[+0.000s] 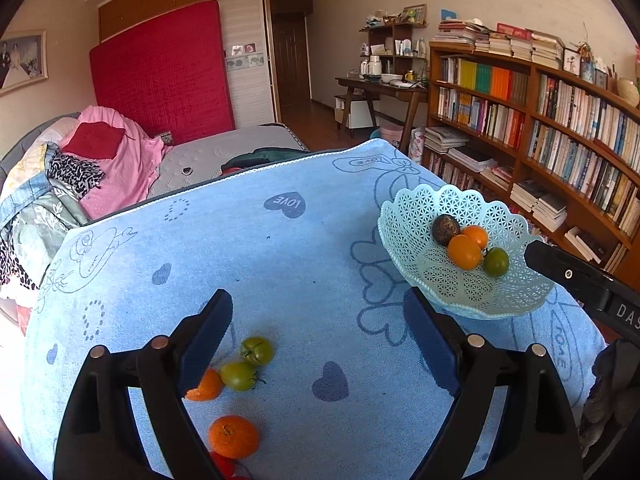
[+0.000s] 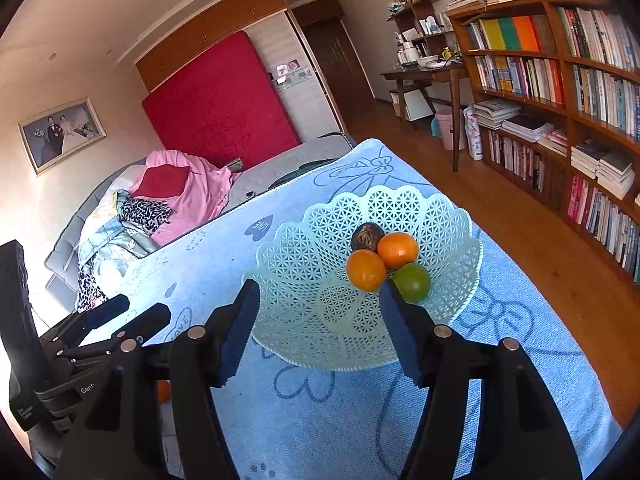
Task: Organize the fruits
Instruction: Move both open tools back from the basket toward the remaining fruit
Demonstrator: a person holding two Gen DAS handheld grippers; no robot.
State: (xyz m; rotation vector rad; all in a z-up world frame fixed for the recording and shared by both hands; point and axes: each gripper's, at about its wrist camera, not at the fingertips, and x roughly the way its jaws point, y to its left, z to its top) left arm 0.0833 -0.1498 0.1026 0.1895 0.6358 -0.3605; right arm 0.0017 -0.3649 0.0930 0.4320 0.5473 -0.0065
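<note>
A pale green lattice basket stands at the right of the blue cloth. It holds a dark fruit, two orange fruits and a green one. Loose on the cloth lie two green tomatoes, an orange fruit and another orange one half hidden by a finger. My left gripper hangs open and empty above the cloth, right of the loose fruit. My right gripper is open and empty over the near side of the basket; the fruit pile lies just beyond its right finger.
The blue towel-covered table drops off at its far edge to a bed with piled clothes. A tall bookshelf runs along the right, with wooden floor beside the table. A red item peeks out at the bottom edge.
</note>
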